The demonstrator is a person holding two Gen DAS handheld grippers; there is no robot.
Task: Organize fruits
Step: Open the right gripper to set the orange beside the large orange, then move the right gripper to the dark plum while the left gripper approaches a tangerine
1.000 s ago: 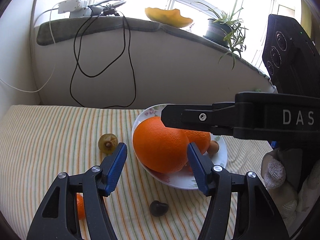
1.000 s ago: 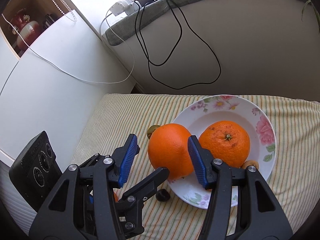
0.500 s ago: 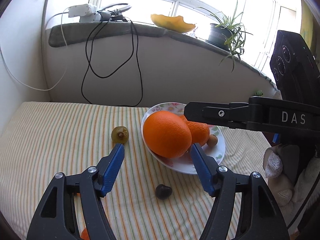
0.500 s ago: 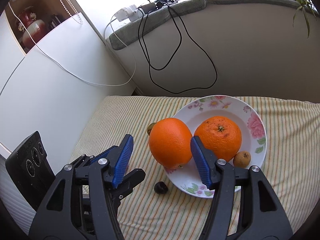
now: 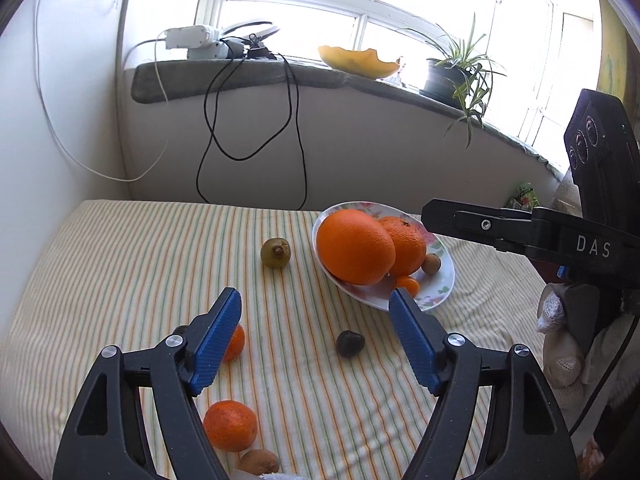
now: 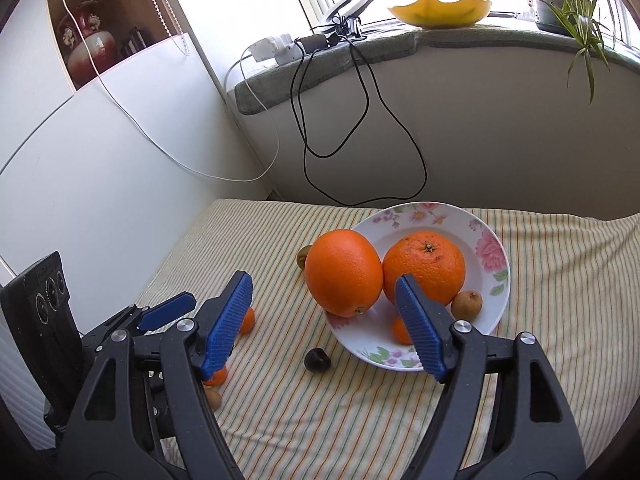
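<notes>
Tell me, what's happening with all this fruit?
Someone is sorting fruit with two tools. The left hand-held gripper and right hand-held gripper are both open and empty. Two big oranges sit on the flowered plate. A tangerine and a green kiwi wait on the striped cloth.

The left tool (image 5: 316, 344) hangs with its blue-padded fingers (image 5: 218, 336) spread wide, gripping nothing. The right tool (image 6: 324, 326) is likewise spread and empty (its black arm reaches across the right side of the left wrist view). A gloved hand (image 5: 560, 344) shows beneath it.
</notes>
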